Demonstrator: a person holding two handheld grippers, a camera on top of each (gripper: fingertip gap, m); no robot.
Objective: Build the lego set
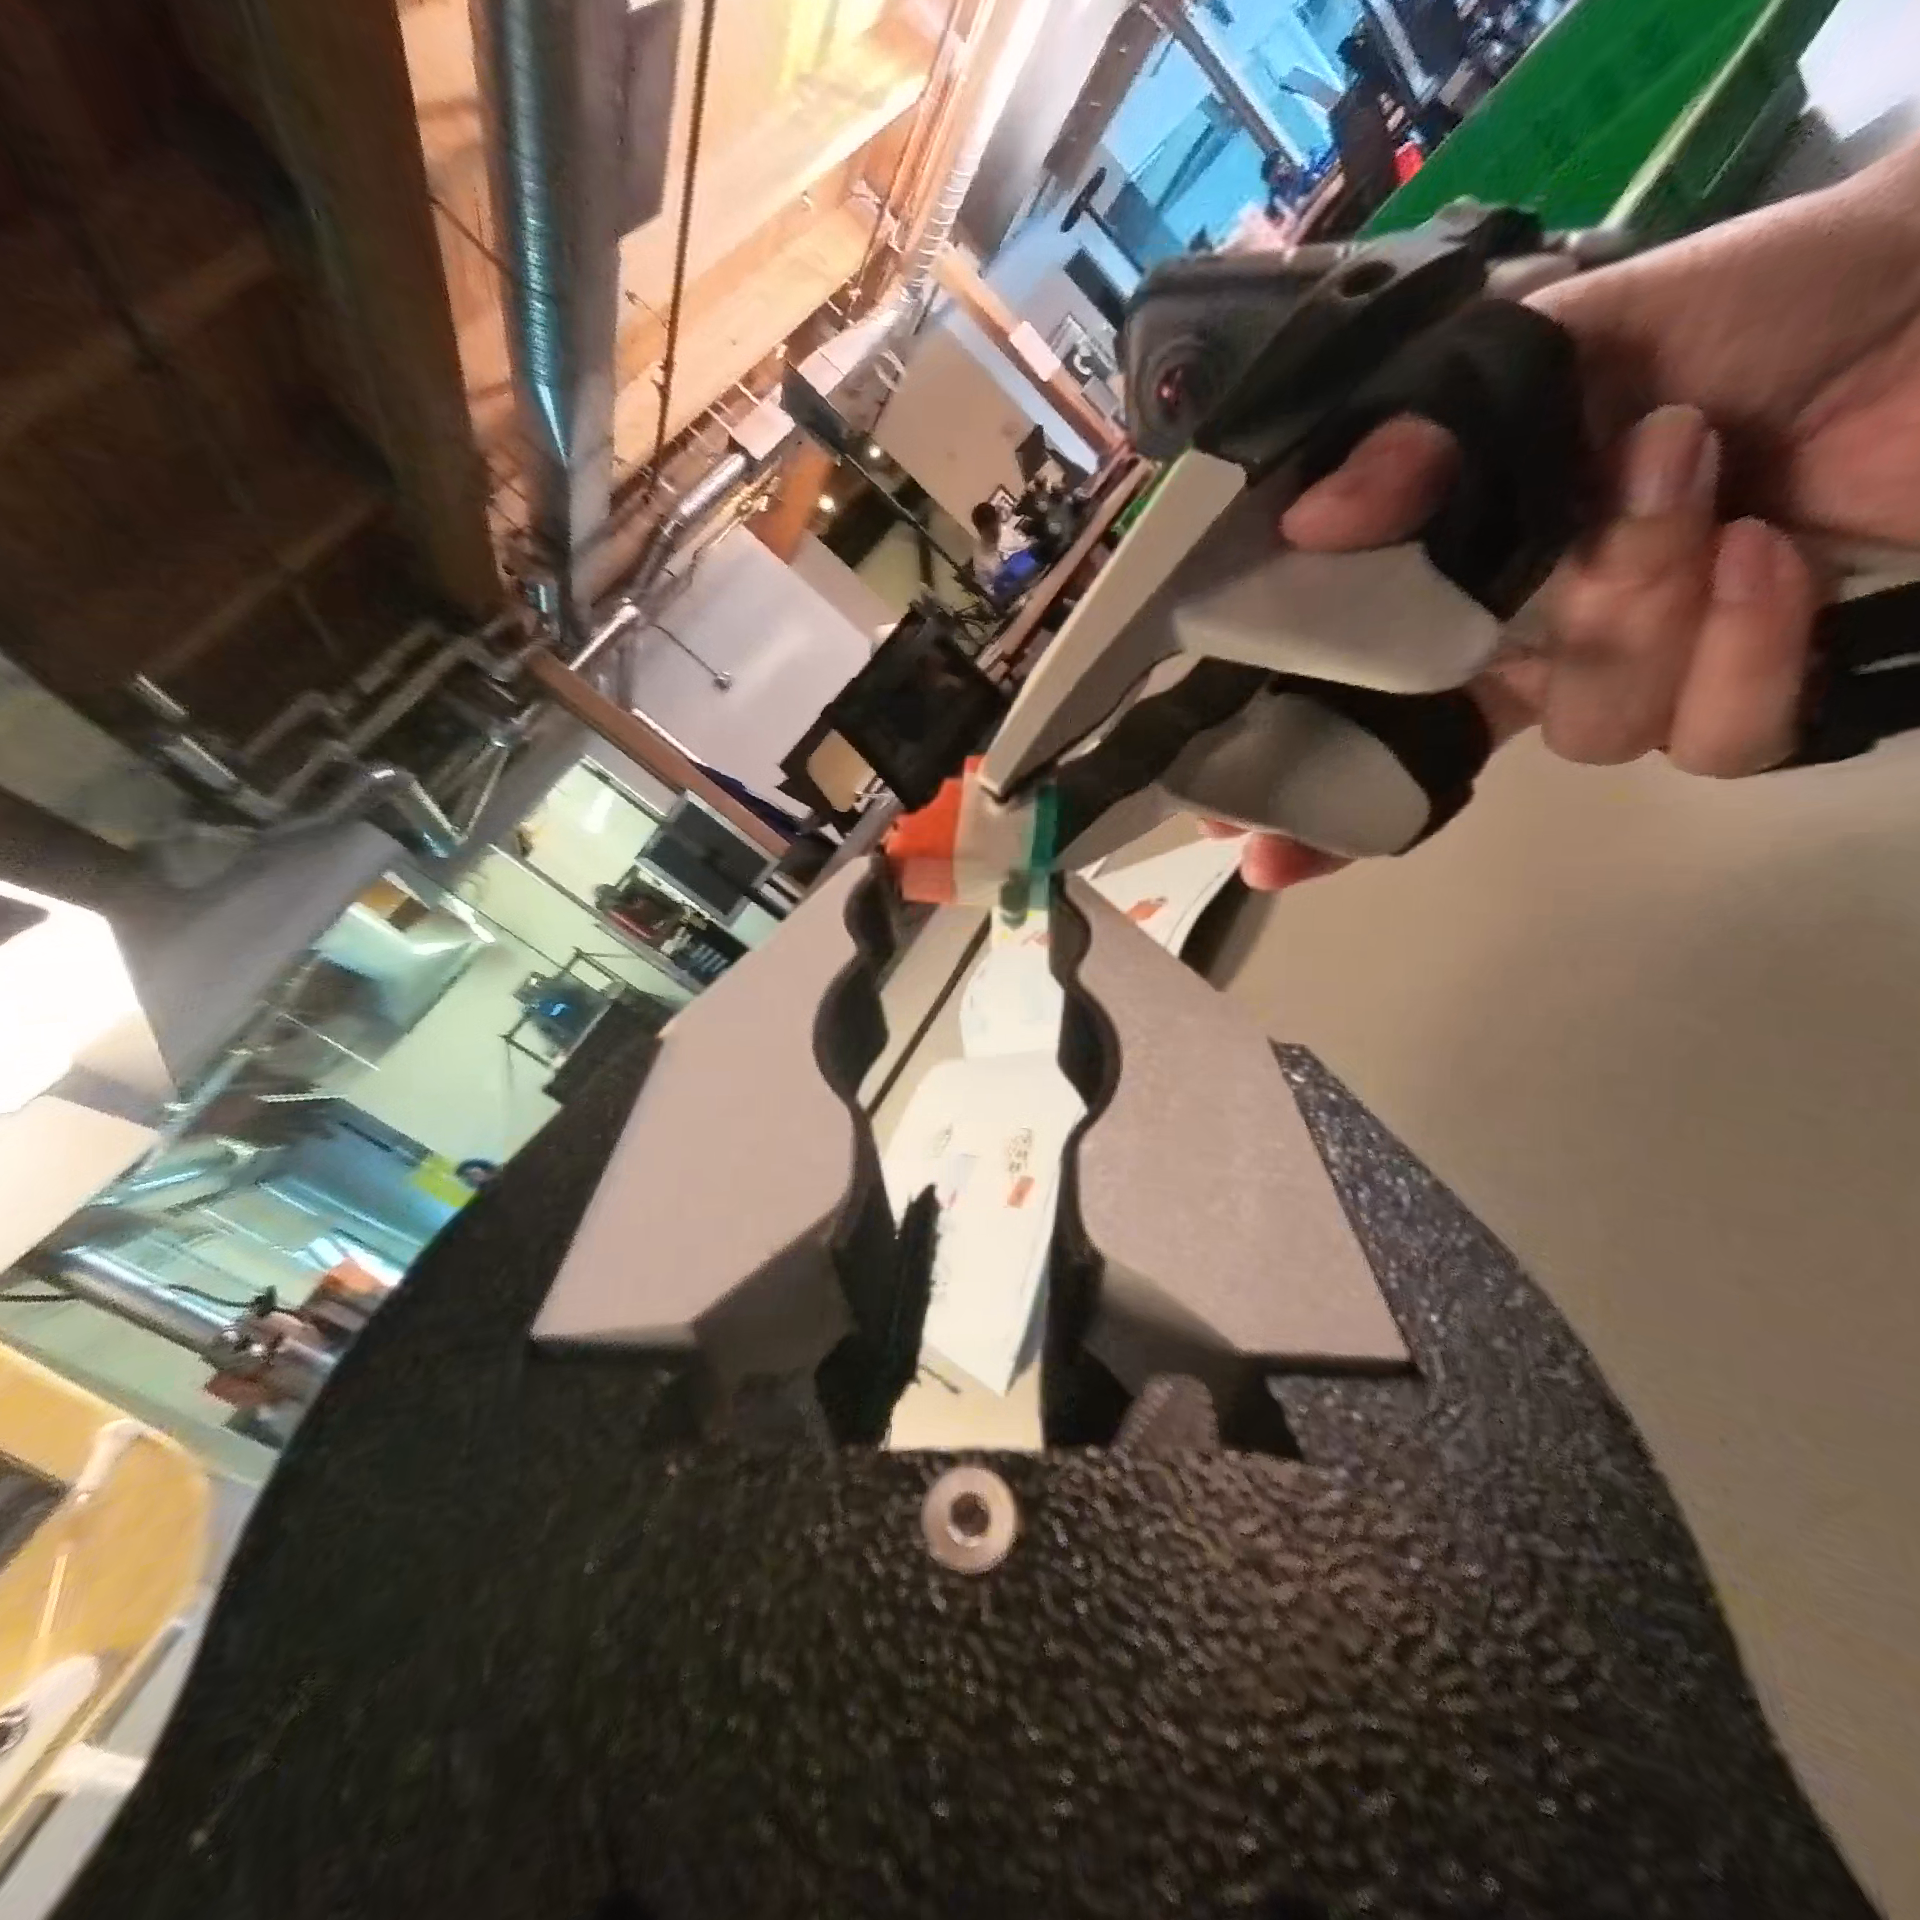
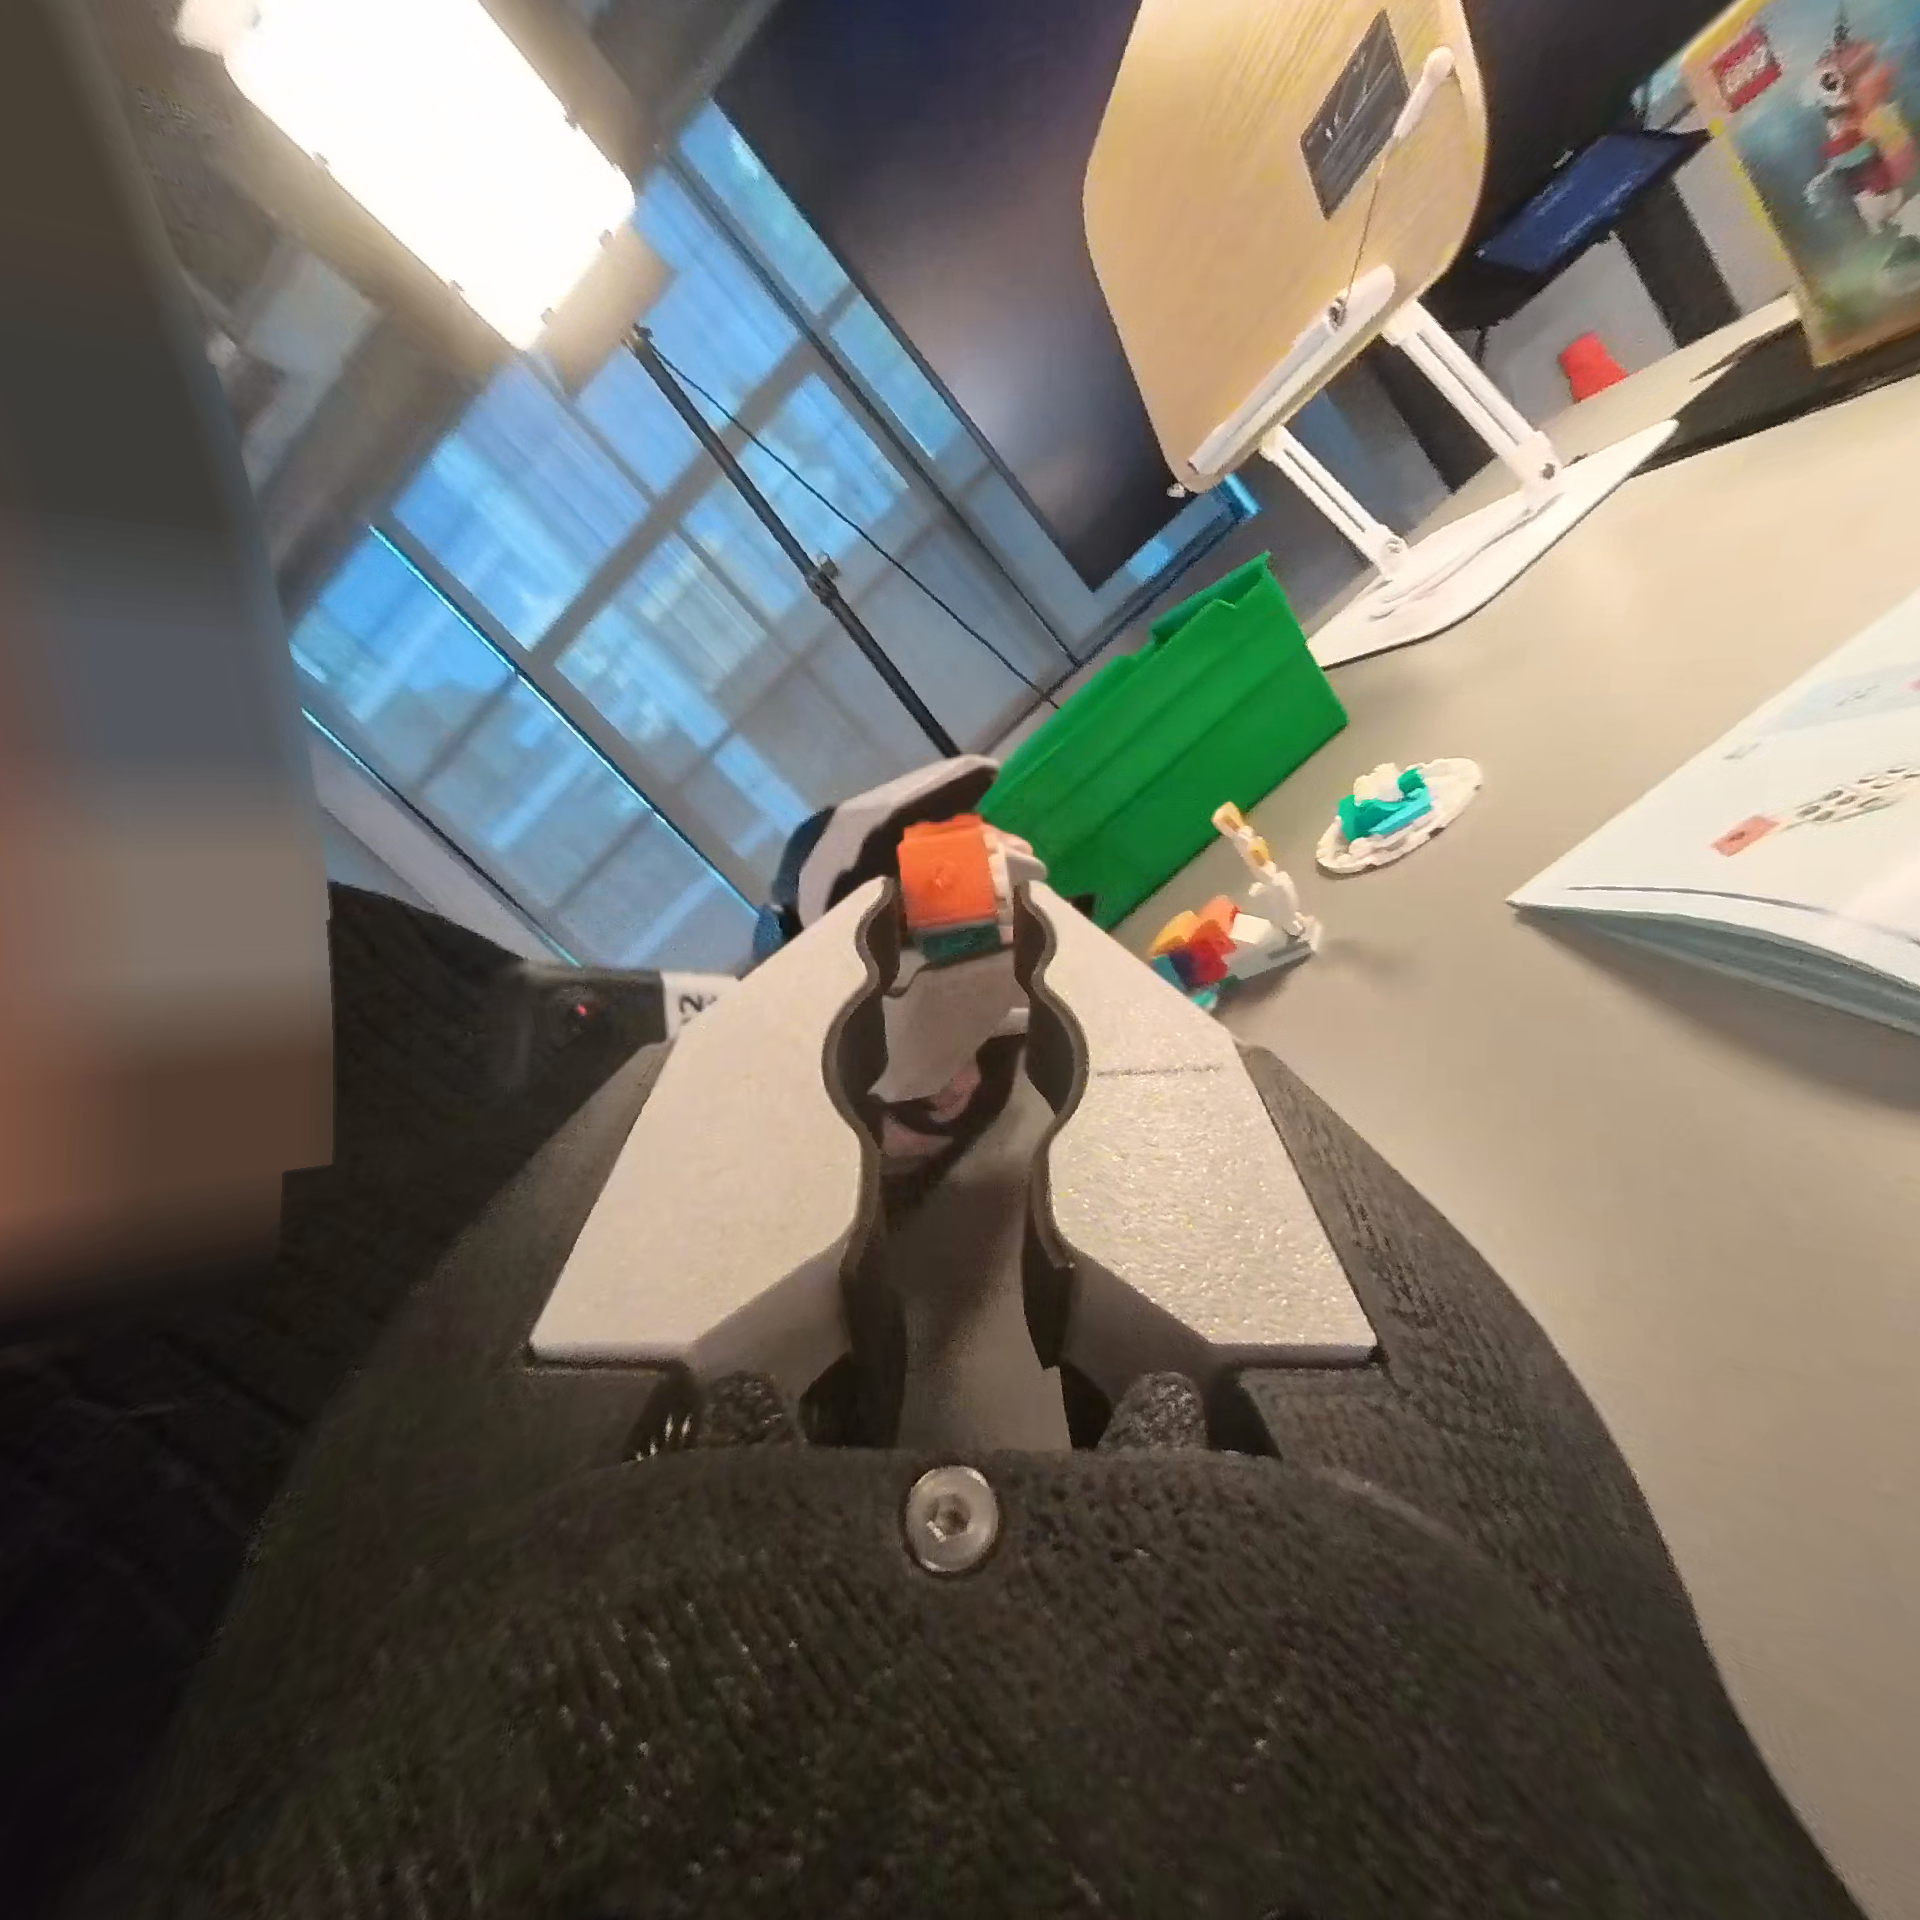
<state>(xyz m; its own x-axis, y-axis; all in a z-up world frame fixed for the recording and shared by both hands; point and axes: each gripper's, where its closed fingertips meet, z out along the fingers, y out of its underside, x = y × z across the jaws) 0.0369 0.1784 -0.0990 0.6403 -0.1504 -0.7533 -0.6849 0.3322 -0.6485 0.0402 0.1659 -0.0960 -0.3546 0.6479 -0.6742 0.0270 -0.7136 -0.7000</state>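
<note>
Both hand-held grippers, left point(image 1: 961, 894) and right point(image 2: 961, 904), are pinching one small orange-and-teal brick assembly point(image 2: 943, 894) midair, needing steady, aligned pressure.

Each gripper point(image 1: 966, 883) point(image 2: 956, 904) has 2 grey wavy-edged fingers point(image 1: 727, 1143) on a black textured body with 1 silver screw point(image 1: 969, 1519).
</note>
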